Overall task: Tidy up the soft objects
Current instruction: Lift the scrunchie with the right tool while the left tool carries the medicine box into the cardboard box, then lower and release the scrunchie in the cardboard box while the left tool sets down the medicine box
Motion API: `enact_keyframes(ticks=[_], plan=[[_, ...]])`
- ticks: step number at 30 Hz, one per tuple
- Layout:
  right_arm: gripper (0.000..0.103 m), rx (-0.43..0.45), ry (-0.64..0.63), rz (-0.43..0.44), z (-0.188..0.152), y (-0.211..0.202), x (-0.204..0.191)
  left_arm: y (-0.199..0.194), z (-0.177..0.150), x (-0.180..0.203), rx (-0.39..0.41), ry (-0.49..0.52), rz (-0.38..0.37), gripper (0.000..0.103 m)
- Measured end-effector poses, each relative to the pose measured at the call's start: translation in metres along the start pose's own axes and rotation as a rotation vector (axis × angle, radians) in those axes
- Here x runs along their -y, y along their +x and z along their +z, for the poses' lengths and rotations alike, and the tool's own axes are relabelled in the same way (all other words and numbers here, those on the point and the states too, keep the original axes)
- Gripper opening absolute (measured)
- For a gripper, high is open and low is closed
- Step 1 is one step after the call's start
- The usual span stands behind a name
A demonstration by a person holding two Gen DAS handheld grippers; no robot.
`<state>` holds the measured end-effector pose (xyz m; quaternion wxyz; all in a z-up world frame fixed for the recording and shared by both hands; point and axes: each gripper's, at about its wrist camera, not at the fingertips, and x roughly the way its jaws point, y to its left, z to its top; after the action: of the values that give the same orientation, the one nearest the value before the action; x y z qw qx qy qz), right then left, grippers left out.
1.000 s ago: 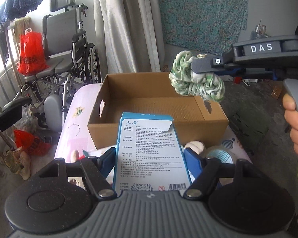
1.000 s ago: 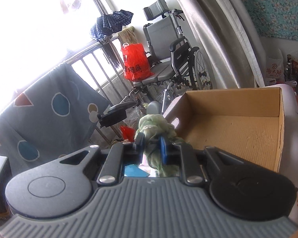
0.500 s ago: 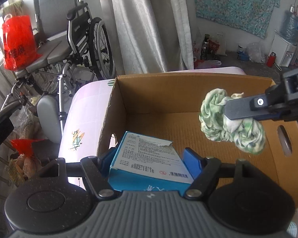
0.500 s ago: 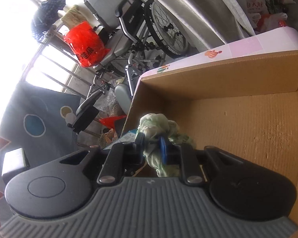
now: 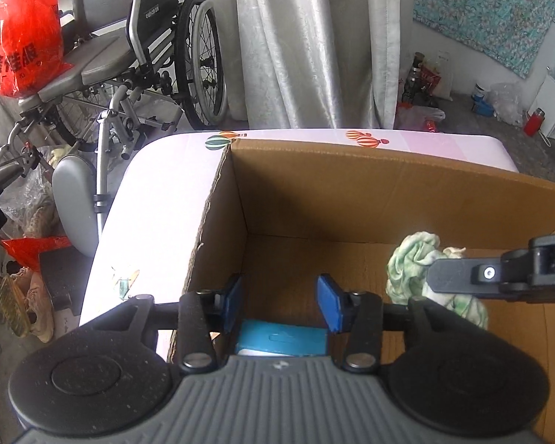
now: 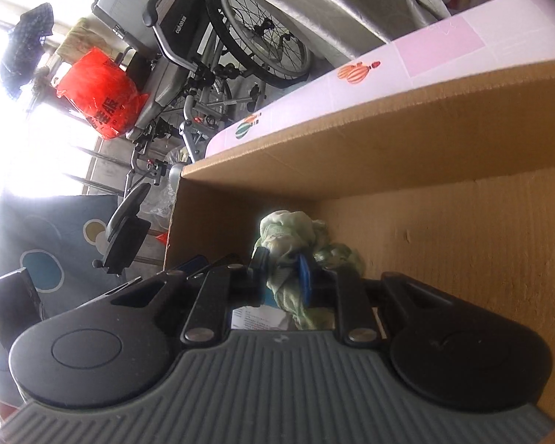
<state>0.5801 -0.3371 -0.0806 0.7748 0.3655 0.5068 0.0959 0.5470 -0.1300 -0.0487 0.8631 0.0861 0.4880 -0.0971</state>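
Wheelchair [image 5: 144, 55] parked past the worktop's far-left corner, red plastic bag [image 5: 26, 55] on its seat. Pale grey curtain [image 5: 314, 44] hangs behind the far edge. Teal patterned cloth [image 5: 499, 11] on the wall, far right. Grey floor with bottles and bags [image 5: 425, 88] near the curtain's foot. Strong daylight from the window [image 6: 3, 111] at left.

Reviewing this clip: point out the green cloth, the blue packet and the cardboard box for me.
green cloth [image 6: 292, 229], right wrist view, on its bunched top above the claw pads.
blue packet [image 5: 283, 338], left wrist view, on its blue top edge, below the pads.
cardboard box [image 5: 370, 192], left wrist view, on the inside of its far wall.
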Motion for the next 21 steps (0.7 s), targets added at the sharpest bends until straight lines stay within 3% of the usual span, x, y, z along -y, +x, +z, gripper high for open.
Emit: enact_keyframes(ticks=[4,11,13,17,21], plan=[[0.020,-0.042,0.026,-0.005,-0.008,0.015,0.003,-0.005,-0.003,-0.004,-0.002,0.002,-0.002,0.066],[0.034,0.010,0.014,0.031,-0.005,0.035,-0.007,-0.040,-0.020,-0.023,0.032,-0.054,-0.071,0.076],[0.044,0.020,0.018,0.064,-0.002,0.036,-0.009,-0.055,-0.024,-0.032,0.064,-0.075,-0.084,0.079],[0.044,0.030,0.000,0.081,-0.002,0.027,-0.015,-0.086,-0.032,-0.046,0.132,-0.107,-0.109,0.082],[0.043,-0.043,-0.039,-0.061,-0.010,0.024,-0.019,-0.115,-0.042,-0.064,0.188,-0.131,-0.126,0.086]])
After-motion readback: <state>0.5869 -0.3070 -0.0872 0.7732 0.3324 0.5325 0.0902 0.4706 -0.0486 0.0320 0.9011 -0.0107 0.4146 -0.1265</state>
